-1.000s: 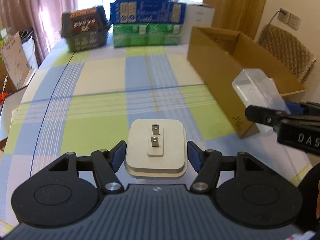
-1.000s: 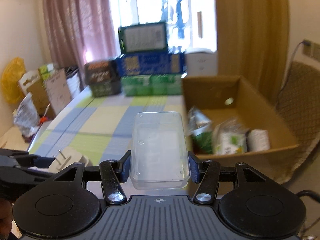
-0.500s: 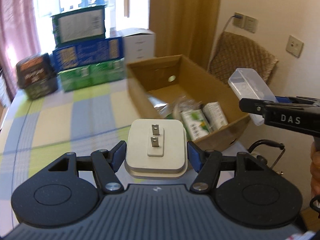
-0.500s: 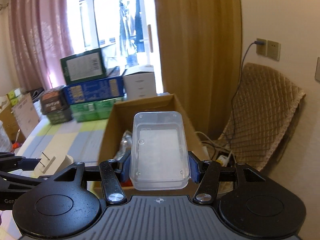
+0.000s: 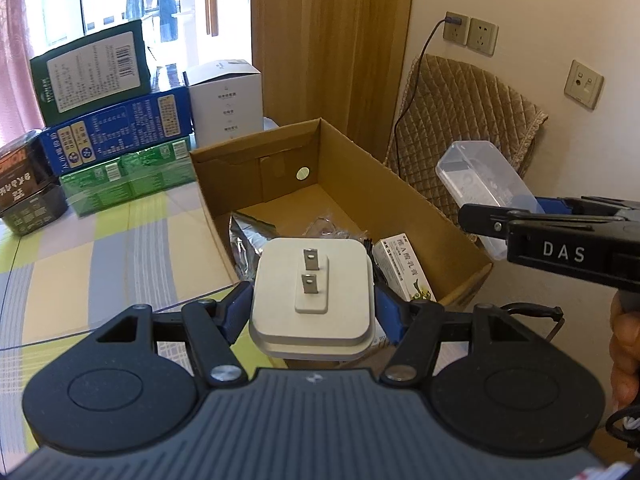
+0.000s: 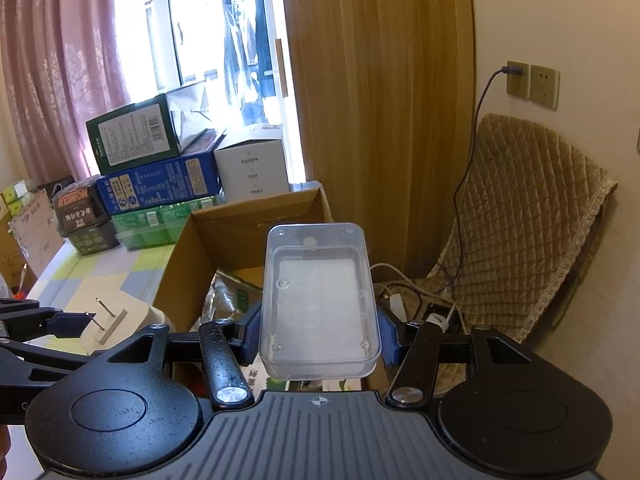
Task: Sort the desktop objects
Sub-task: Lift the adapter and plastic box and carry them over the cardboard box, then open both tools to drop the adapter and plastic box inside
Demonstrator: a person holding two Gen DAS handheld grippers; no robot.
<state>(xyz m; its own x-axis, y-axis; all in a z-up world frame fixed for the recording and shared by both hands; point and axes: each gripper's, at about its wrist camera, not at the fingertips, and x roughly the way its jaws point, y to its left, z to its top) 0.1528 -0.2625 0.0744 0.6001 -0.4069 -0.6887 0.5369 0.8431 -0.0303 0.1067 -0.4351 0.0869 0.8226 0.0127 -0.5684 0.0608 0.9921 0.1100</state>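
My left gripper [image 5: 312,312] is shut on a white power adapter [image 5: 314,300] with two flat prongs facing up, held above the near end of an open cardboard box [image 5: 400,184]. My right gripper [image 6: 318,330] is shut on a clear plastic case [image 6: 318,300], held above the box's right side. The case [image 5: 484,188] and right gripper also show in the left wrist view, the adapter [image 6: 116,320] in the right wrist view. The box [image 6: 188,256] holds a silver foil bag [image 5: 248,236] and a white-green carton [image 5: 404,268].
A checked tablecloth [image 5: 100,240] covers the table left of the box. Stacked green, blue and white boxes [image 5: 116,120] stand at the table's far end. A quilted chair [image 6: 520,232] and wall sockets [image 6: 532,84] with a cable are at the right.
Both grippers swung right from over the table toward the cardboard box, still holding the adapter and the clear case. The box interior has come into view below them.
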